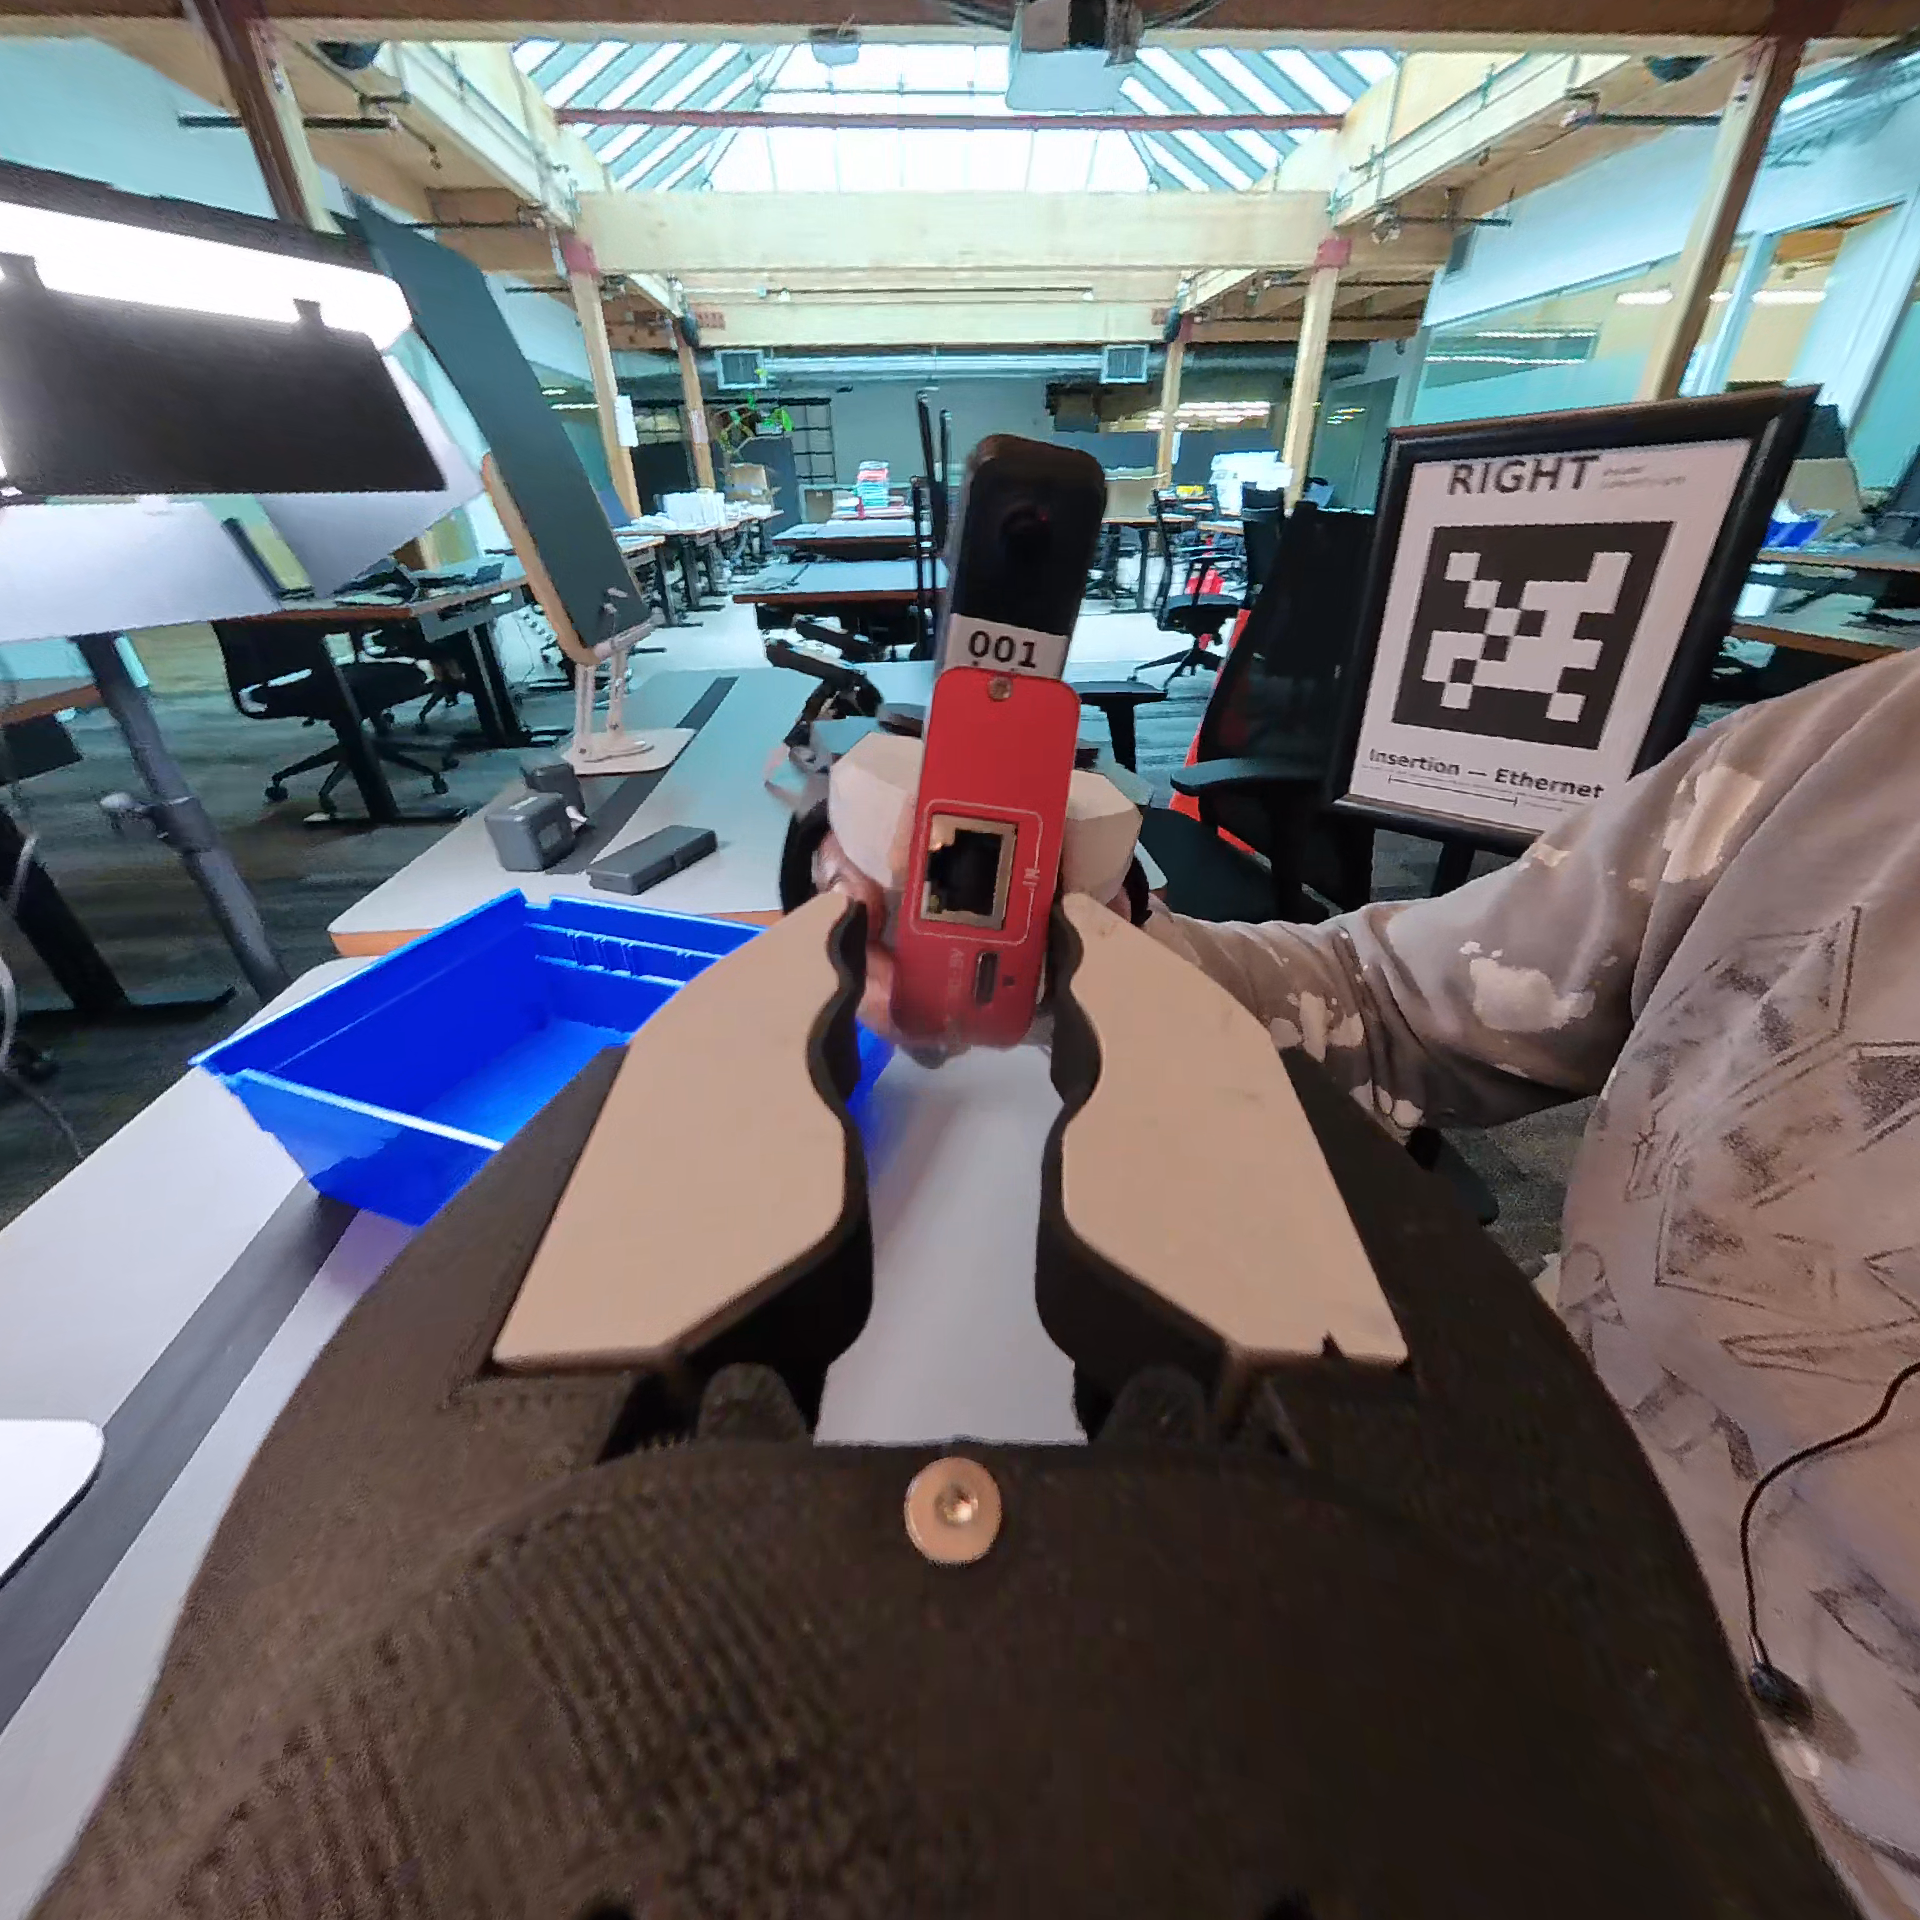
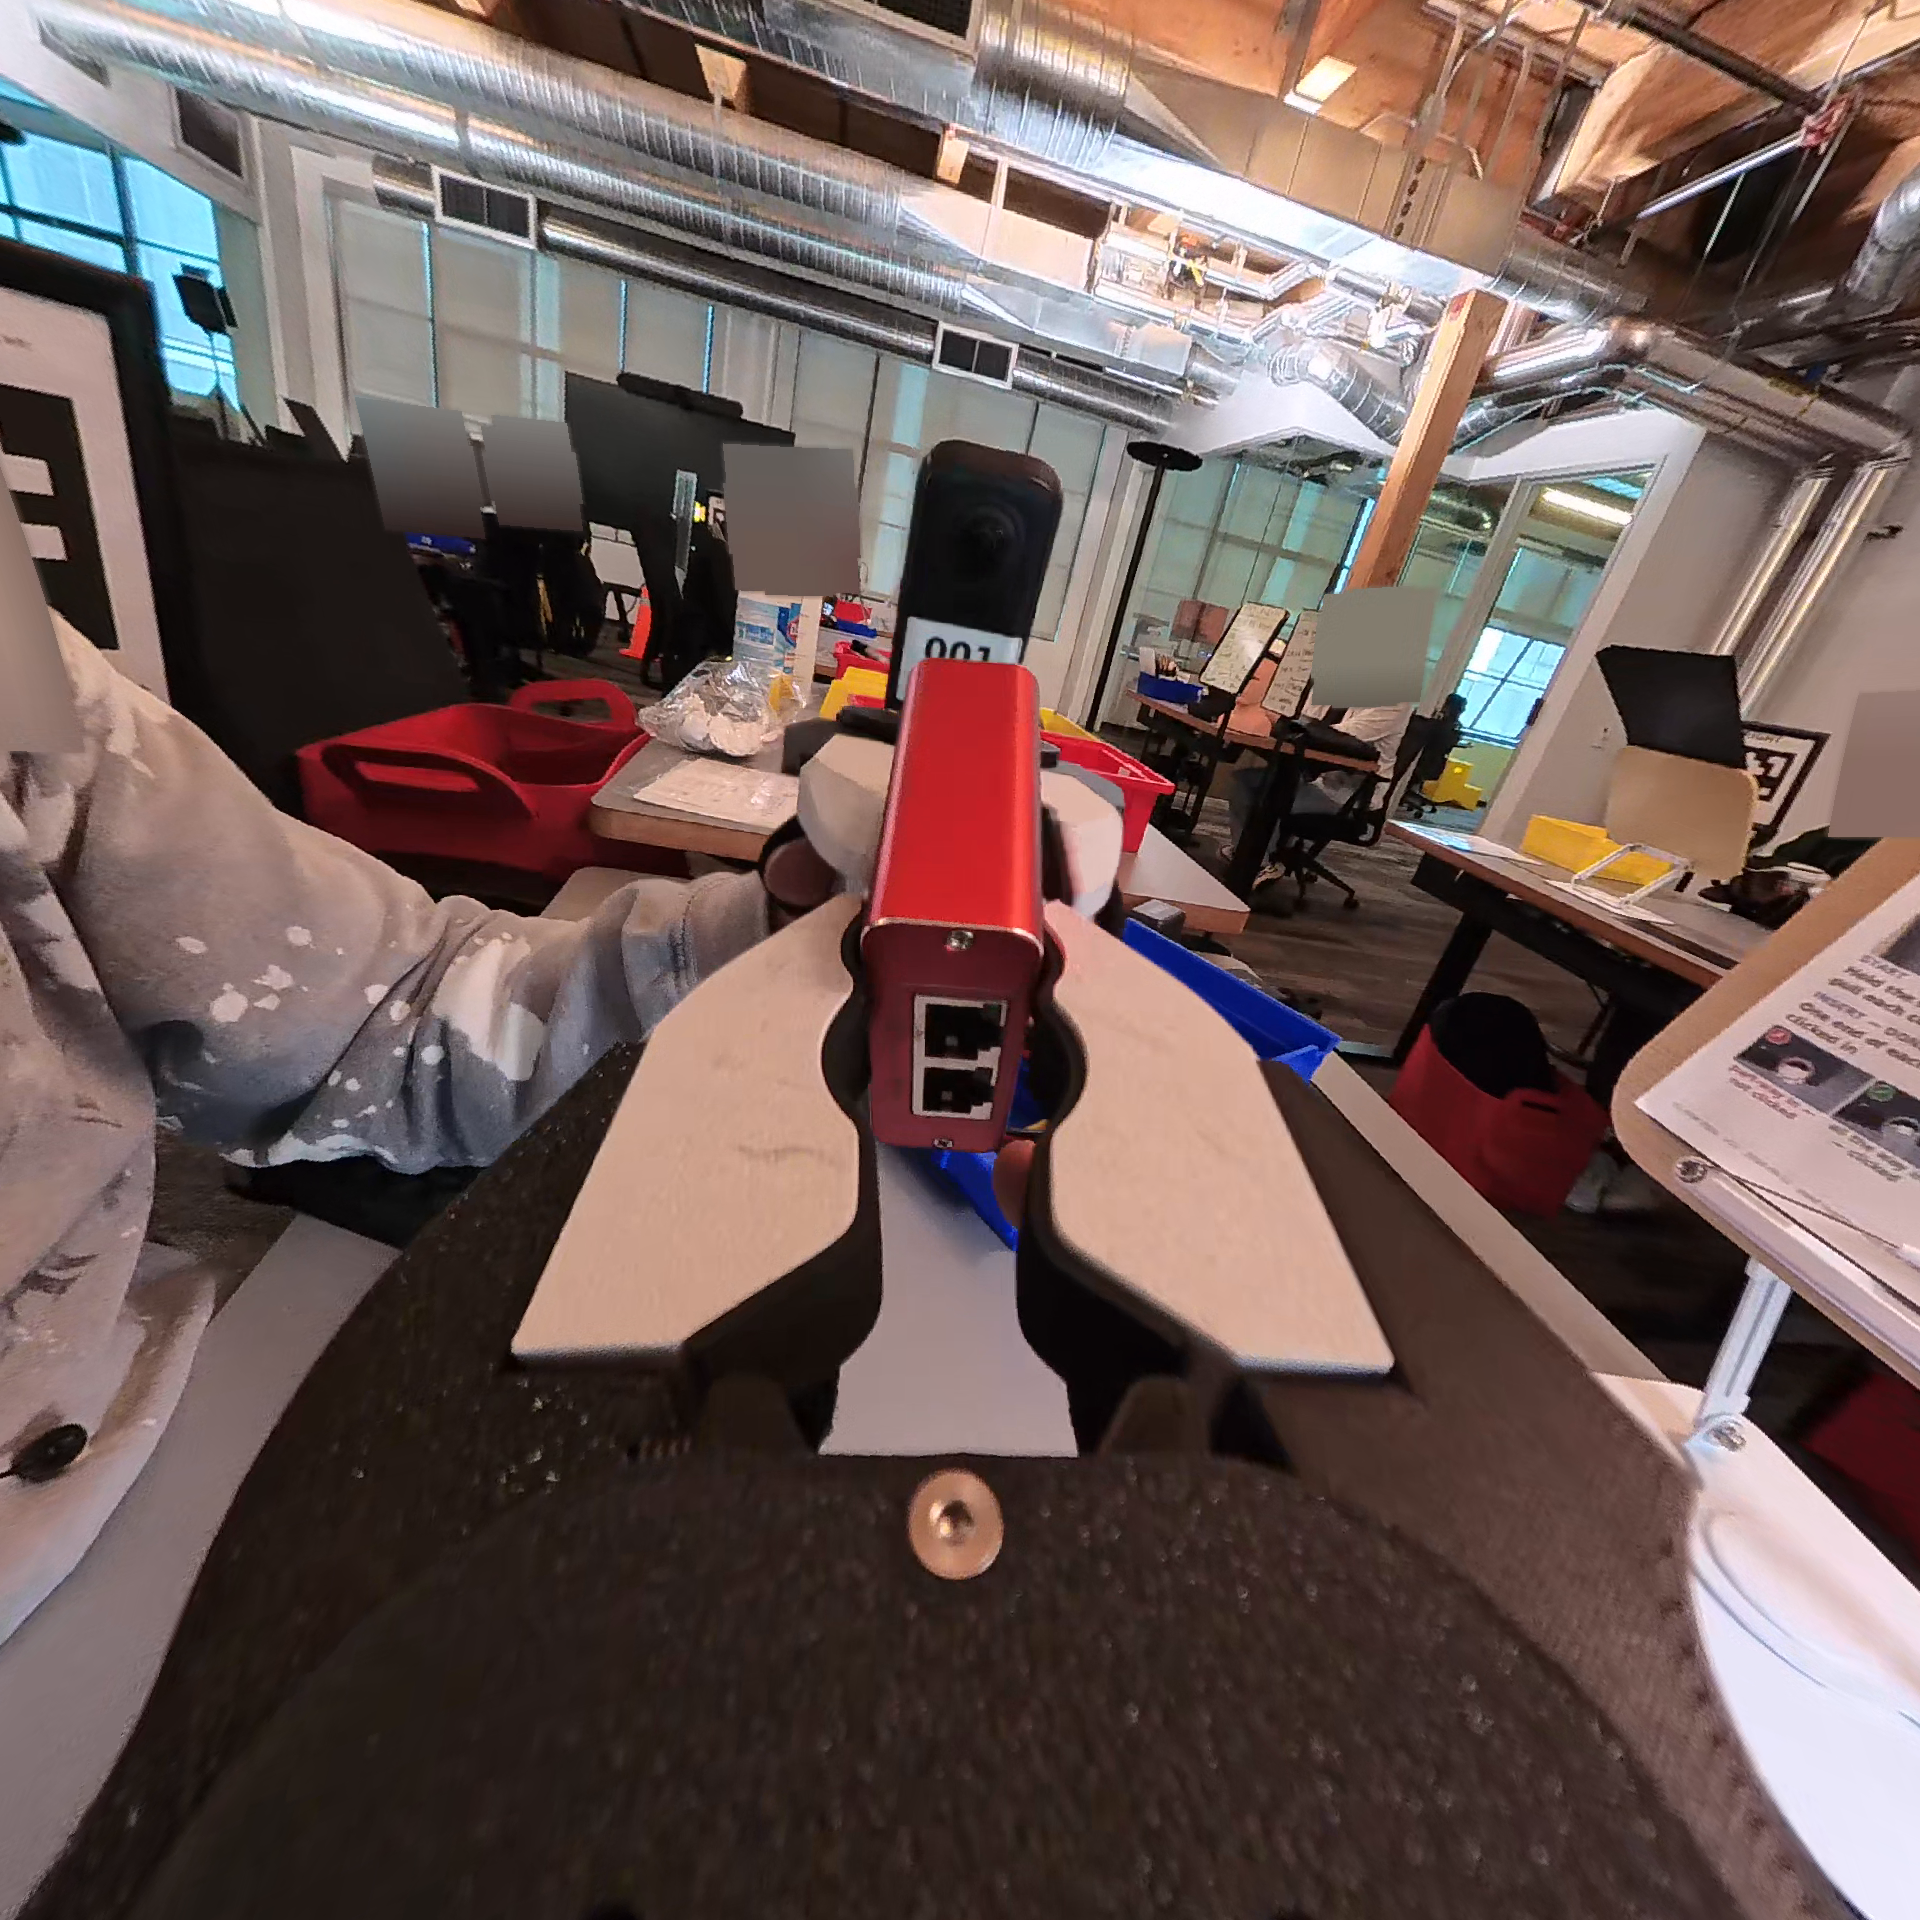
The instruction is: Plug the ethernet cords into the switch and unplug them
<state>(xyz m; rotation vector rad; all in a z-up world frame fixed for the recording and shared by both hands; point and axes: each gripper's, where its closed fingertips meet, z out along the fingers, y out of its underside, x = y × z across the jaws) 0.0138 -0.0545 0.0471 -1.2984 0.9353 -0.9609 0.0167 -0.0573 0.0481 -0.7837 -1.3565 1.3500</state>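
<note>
Gripping item one, a red switch [image 1: 971, 862], were both claws at once: the left claw [image 1: 951, 971] clamped the end bearing a single port, the right claw [image 2: 951, 1023] clamped the opposite end bearing two stacked ports, all three sockets vacant. The switch was held in the air between the two claws, above a grey worktop [image 1: 135, 1278]. Item two: a blue bin [image 1: 447, 1049], resting on the worktop just beside the left claw. Item three: a person's pale patterned sleeve [image 1: 1558, 987], near the switch.

One red switch [image 1: 975, 862], one blue bin [image 1: 457, 1049], two tools [image 1: 951, 971].
</note>
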